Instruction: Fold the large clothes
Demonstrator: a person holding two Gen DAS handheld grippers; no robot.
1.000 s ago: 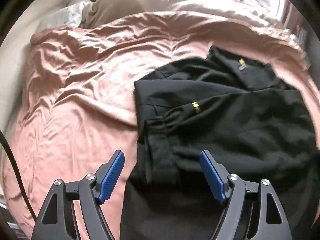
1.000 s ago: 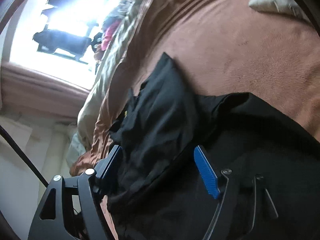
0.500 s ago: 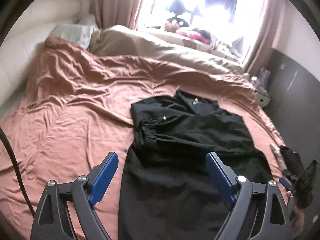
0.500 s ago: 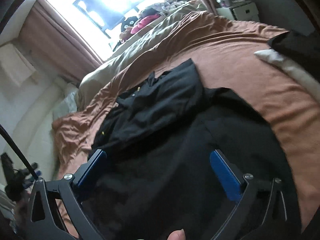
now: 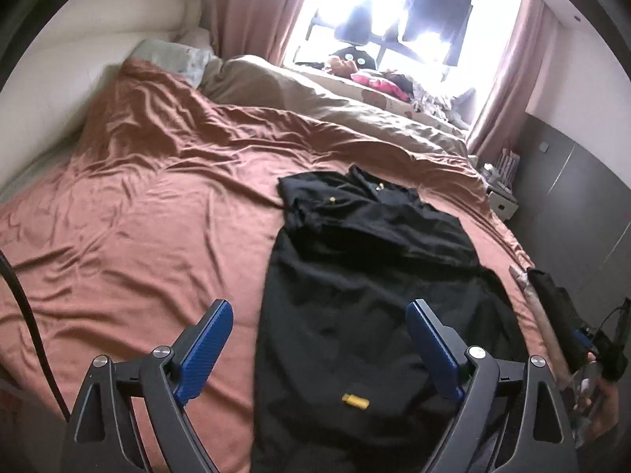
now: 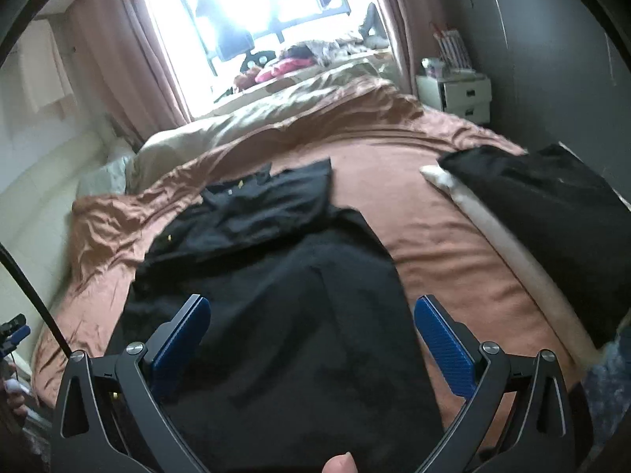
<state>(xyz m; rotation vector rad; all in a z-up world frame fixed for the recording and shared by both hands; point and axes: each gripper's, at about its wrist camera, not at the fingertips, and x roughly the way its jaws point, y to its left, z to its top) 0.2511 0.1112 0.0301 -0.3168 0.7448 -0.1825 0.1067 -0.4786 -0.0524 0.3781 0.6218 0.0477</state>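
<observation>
A black garment lies spread lengthwise on a bed's rust-brown cover, its upper part folded across near the middle of both frames and its lower part running down to the bottom edge. The left gripper hangs above it with its jaws wide apart and nothing between them; its left finger is over bare cover, its right finger over black cloth. The right gripper is likewise spread wide and holds nothing, both blue pads over the garment's lower part. Only the left view shows a small yellow tag low on the cloth and the broad wrinkled stretch of cover filling the left half of the frame. Only the right view shows a dark folded pile on a pale cloth at the right, apart from the garment with a strip of open cover between them, a white bedside cabinet at upper right, and a fingertip at the bottom edge. A beige duvet and a bright window fill the top of both frames.
</observation>
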